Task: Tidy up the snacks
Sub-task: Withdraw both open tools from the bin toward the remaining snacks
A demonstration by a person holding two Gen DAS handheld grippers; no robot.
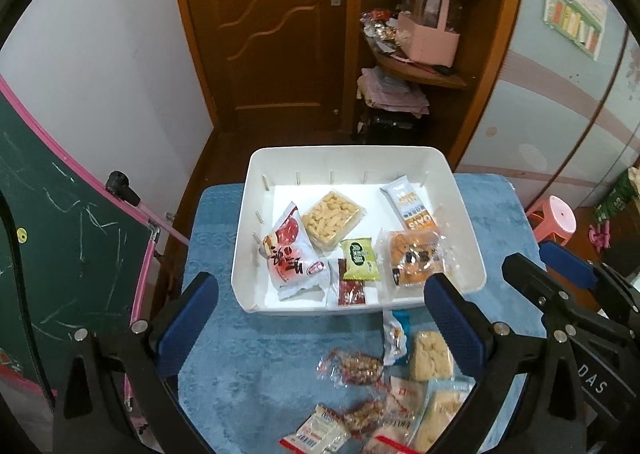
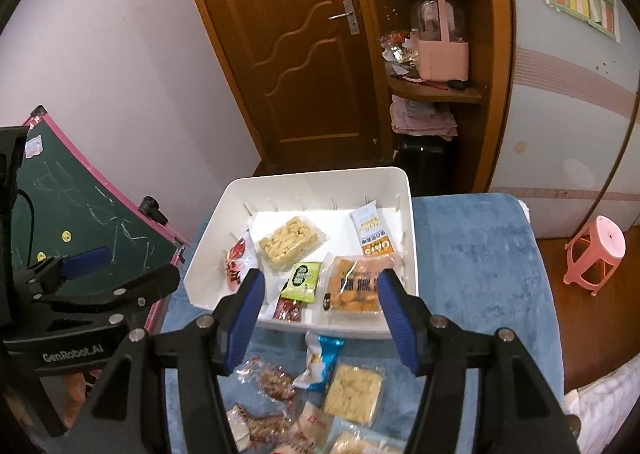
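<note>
The box point(image 1: 468, 210) is white. It sits on a blue cloth point(image 1: 248, 366) with a faint round pattern. In the box, one bag point(image 1: 290, 254) is red and white, one small packet point(image 1: 360, 259) is green, and one clear pack point(image 1: 332, 220) shows pale yellow snacks. The door point(image 1: 276, 34) is brown with wavy lines. The basket point(image 1: 430, 42) and the stool point(image 2: 596, 252) are pink. The chalkboard point(image 1: 60, 246) is dark green with a pink edge and white scribbles.

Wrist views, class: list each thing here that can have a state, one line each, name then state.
left gripper: open, holding nothing
right gripper: open, holding nothing
white bin: uncovered, partly filled with snack packets
green packet: lying flat in the bin
clear peanut pack: sealed, in the bin
wooden door: shut
</note>
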